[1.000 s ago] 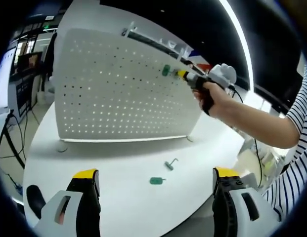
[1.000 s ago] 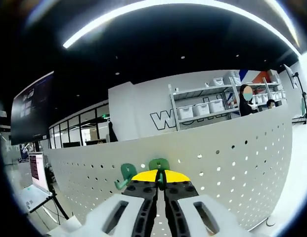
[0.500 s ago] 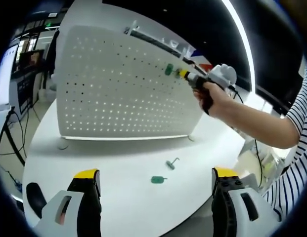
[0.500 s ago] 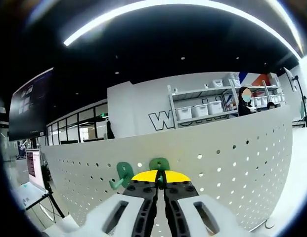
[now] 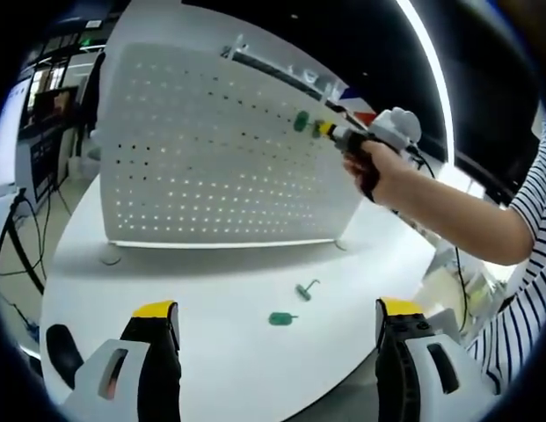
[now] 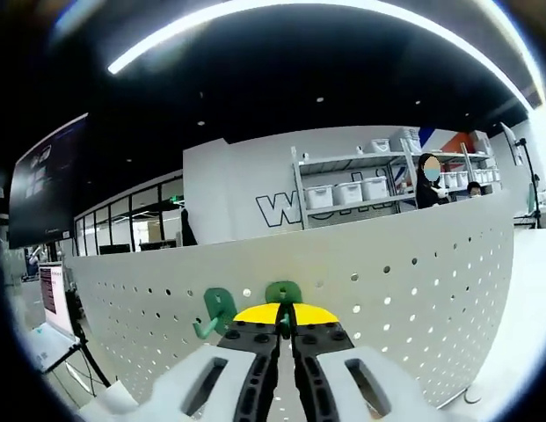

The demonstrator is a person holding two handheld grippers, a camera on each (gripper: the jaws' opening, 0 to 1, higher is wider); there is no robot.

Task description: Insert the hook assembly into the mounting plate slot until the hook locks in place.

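Note:
A white perforated mounting plate (image 5: 211,149) stands upright on a round white table (image 5: 220,352). In the right gripper view my right gripper (image 6: 285,318) is shut on a green hook (image 6: 282,293) held against the plate (image 6: 404,290) near its top edge. A second green hook (image 6: 214,309) hangs in the plate just to its left. From the left gripper view that right gripper (image 5: 330,132) sits at the plate's upper right, held by a person's hand (image 5: 378,171), next to the hung hook (image 5: 301,121). My left gripper (image 5: 277,318) is open low over the table.
Two loose green hook pieces (image 5: 280,318) (image 5: 304,289) lie on the table in front of the plate. A striped sleeve (image 5: 532,211) reaches in from the right. Shelves with white bins (image 6: 360,189) and a person stand behind the plate. A monitor (image 6: 48,294) sits at left.
The right gripper with its hook has edged slightly up along the plate's top; both views shifted a little. The left gripper stays open and still.

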